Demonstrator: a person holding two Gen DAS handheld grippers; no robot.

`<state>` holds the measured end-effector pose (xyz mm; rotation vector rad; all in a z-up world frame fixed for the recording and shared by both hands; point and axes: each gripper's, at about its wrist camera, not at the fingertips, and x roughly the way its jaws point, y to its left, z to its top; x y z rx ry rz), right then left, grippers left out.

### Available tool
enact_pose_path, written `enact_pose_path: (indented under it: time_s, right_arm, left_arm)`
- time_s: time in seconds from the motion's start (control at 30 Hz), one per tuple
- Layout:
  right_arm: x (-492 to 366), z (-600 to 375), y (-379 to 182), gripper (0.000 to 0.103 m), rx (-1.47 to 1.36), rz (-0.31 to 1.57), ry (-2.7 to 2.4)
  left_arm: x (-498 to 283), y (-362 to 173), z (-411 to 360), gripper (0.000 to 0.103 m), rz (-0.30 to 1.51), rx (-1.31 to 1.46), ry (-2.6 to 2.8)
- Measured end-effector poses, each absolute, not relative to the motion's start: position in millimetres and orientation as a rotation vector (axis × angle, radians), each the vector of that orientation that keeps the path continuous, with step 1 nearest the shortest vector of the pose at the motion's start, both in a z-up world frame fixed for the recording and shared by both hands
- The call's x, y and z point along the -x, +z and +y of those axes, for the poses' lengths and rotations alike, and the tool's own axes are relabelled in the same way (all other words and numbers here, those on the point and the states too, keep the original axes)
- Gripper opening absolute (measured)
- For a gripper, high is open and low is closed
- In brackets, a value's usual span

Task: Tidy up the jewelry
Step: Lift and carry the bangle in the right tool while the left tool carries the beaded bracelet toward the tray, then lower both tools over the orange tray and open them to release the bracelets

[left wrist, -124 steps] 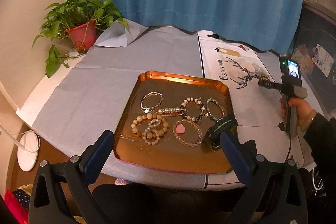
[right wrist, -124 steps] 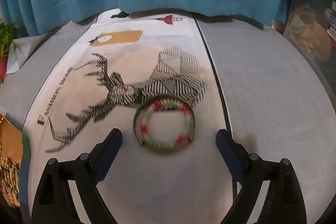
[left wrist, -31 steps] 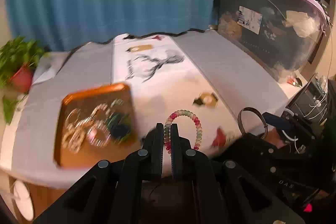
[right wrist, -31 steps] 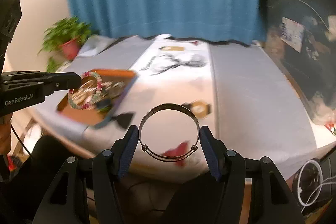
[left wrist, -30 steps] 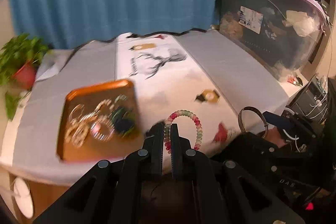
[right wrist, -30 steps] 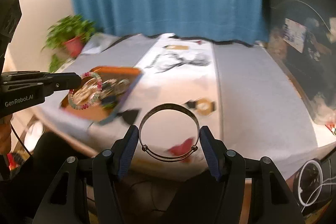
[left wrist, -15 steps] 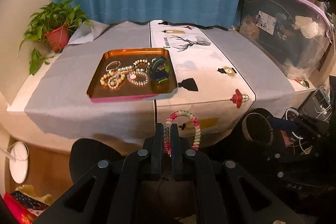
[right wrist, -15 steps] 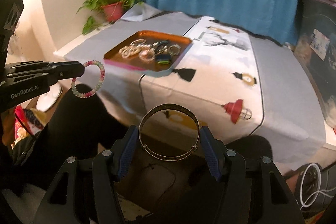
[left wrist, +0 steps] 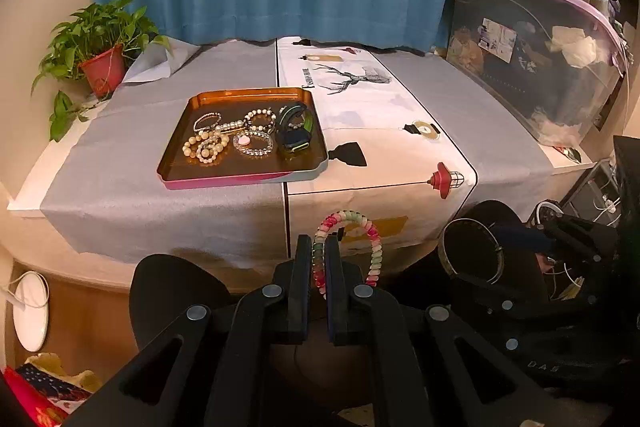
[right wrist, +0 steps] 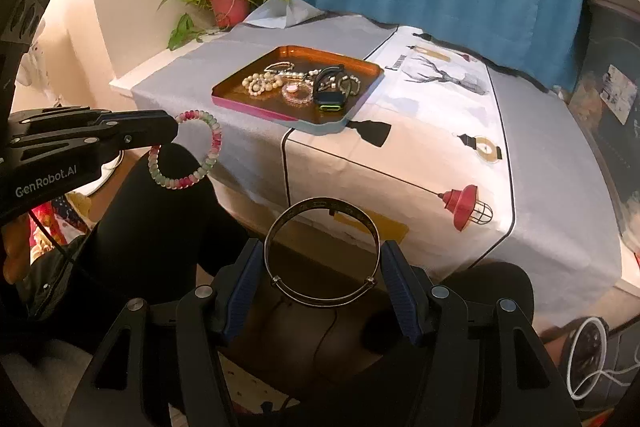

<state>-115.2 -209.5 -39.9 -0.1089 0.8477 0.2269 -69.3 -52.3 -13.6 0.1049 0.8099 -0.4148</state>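
My left gripper (left wrist: 318,255) is shut on a pink, green and white beaded bracelet (left wrist: 373,242), which stands up from the pinched pads. My right gripper (right wrist: 322,267) is shut on a thin metal bangle (right wrist: 320,202), held by its sides between the blue pads. Both hang in front of the table's near edge, over a person's black-clad knees. The right wrist view also shows the left gripper (right wrist: 173,127) with the bracelet (right wrist: 211,151) at the left. An orange tray (left wrist: 239,94) on the table holds several beaded bracelets and a dark watch (left wrist: 294,140).
A grey cloth and a white runner (left wrist: 384,107) with a deer print cover the table. A potted plant (left wrist: 102,69) stands at the back left before a blue curtain. A clear storage bin (left wrist: 532,75) is at the right. Cables and a white disc (left wrist: 30,311) lie on the floor.
Both grippers have drawn back from the table and sunk a little, each keeping its bracelet. The tray now lies farther off. Over the last half second they hardly moved.
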Motion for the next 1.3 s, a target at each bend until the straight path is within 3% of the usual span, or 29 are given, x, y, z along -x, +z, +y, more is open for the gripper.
enact_pose_path:
  time_s: [0.8, 1.3]
  right_arm:
    - [95, -195, -58, 0.061, 0.138, 0.923, 0.252]
    - [46, -172, -64, 0.061, 0.183, 0.952, 0.275]
  left_arm:
    - [51, -31, -48, 0.004, 0.874, -0.077, -0.421]
    - [0, -45, -20, 0.004, 0.924, -0.006, -0.395]
